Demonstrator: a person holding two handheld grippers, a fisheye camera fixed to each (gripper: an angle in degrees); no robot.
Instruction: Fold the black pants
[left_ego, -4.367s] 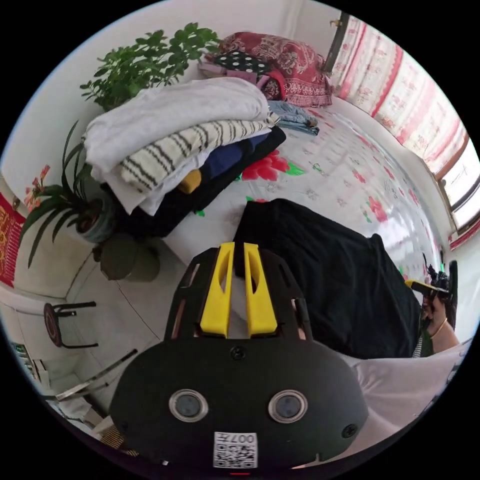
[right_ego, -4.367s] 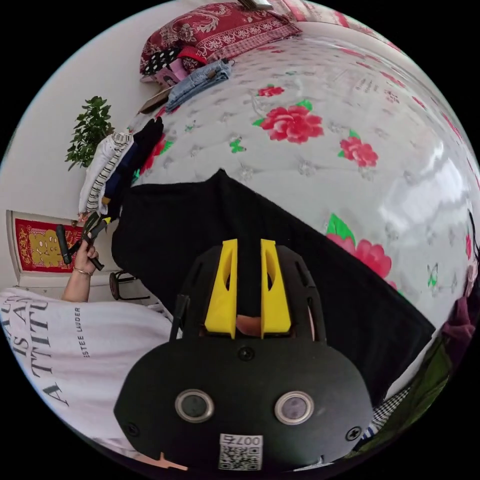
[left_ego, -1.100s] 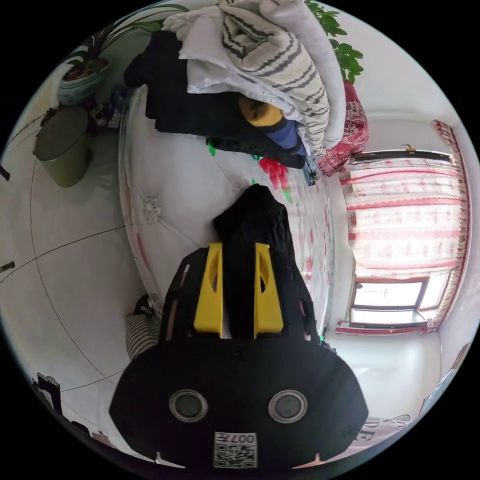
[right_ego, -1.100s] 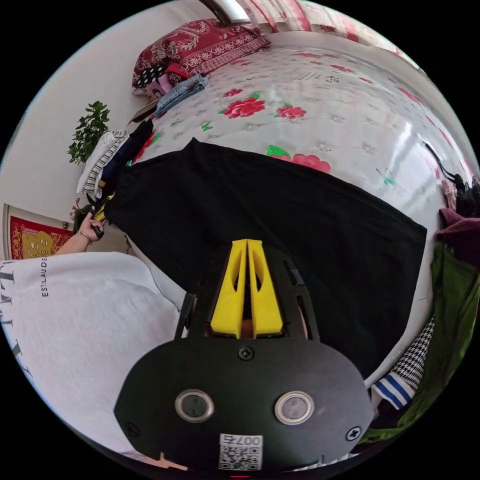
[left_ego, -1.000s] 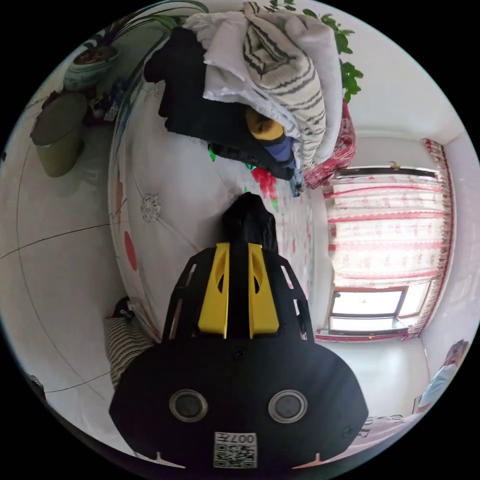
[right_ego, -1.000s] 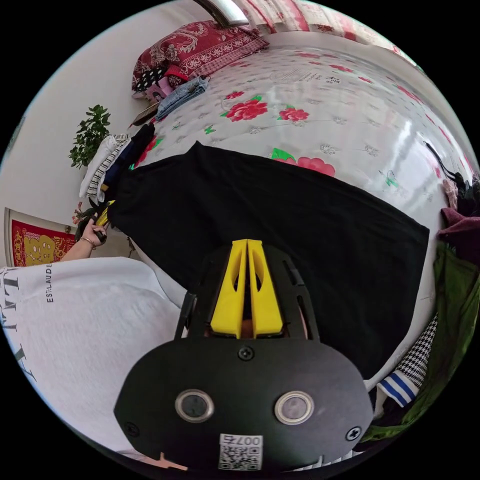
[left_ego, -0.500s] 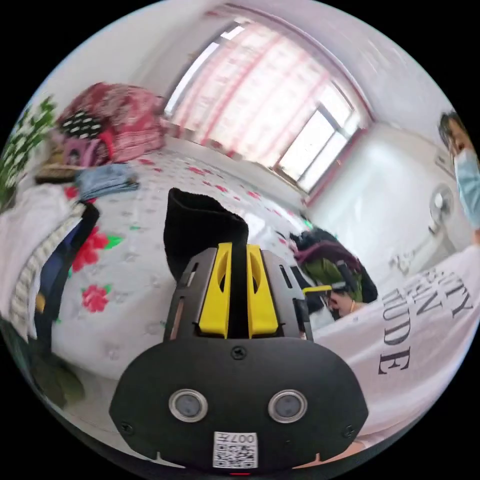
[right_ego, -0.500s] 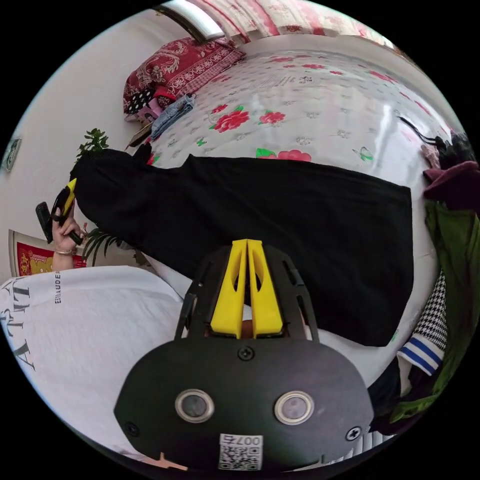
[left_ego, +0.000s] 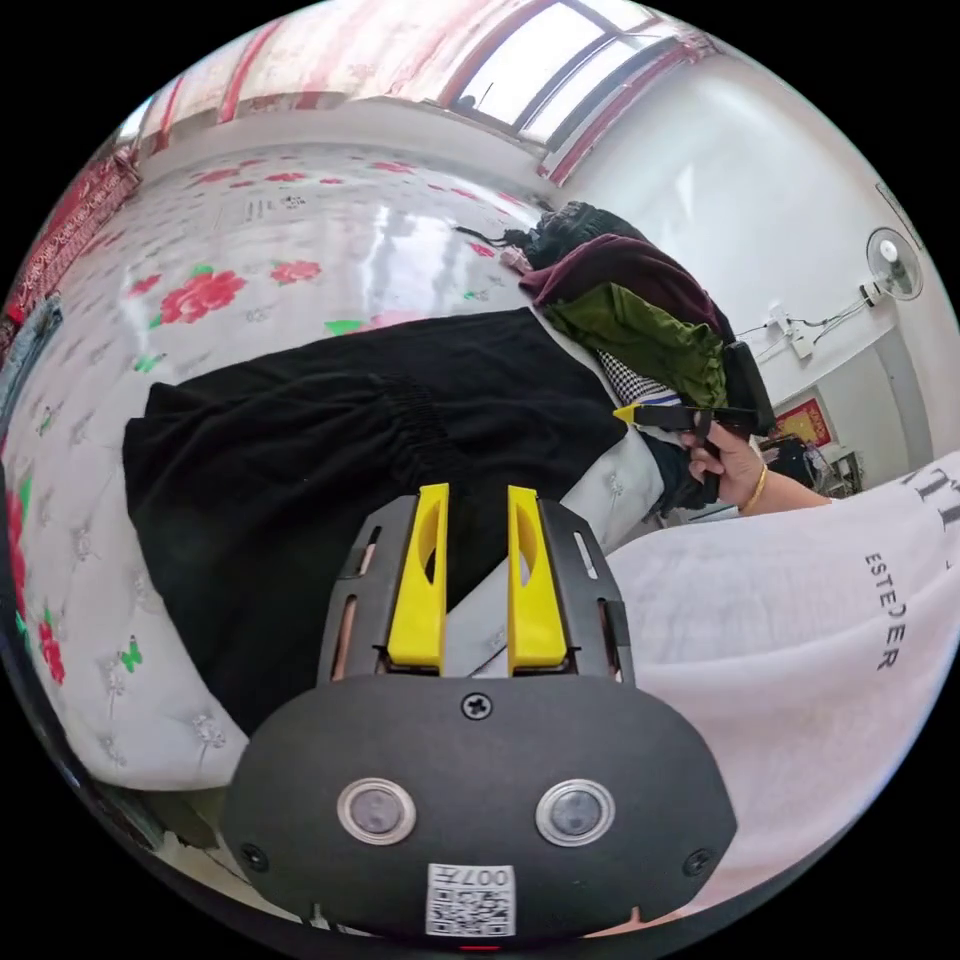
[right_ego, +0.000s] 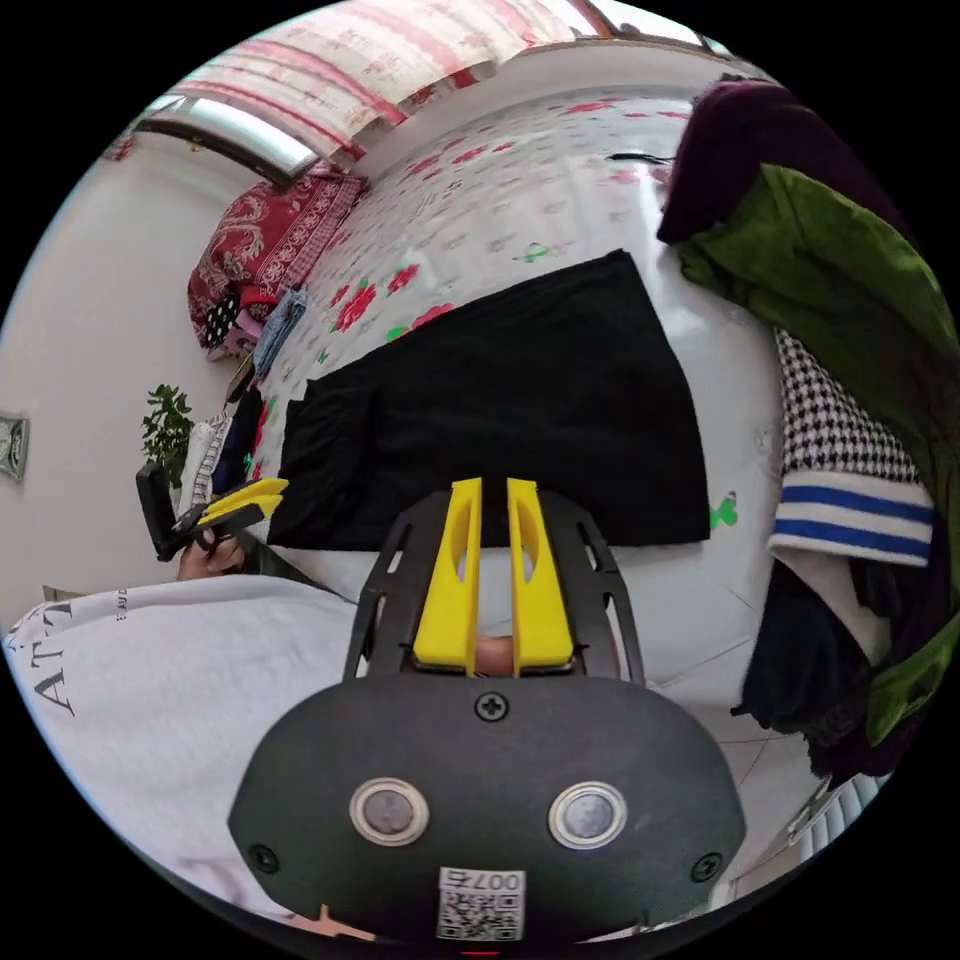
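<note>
Black pants lying folded on the bed, both claws off them

The pants (left_ego: 330, 440) (right_ego: 500, 400) sit flat on the flowered bed (left_ego: 300, 230) (right_ego: 520, 190), right out past the tips of the left claw (left_ego: 476, 500), one layer doubled over so the gathered waistband shows on top. That claw's yellow jaws are spread with nothing between them. The right claw (right_ego: 493, 495) hangs just short of the pants' near edge, jaws parted too, nothing in them; in the left gripper view it's off to the right of the left claw, in the person's hand (left_ego: 728, 468), right by a pile of clothes (left_ego: 630, 300) (right_ego: 840, 330) beyond the pants. In the right gripper view the left claw (right_ego: 240, 505) is way off left, at the pants' far end. White shirt (left_ego: 800, 640) (right_ego: 170, 690) below.
</note>
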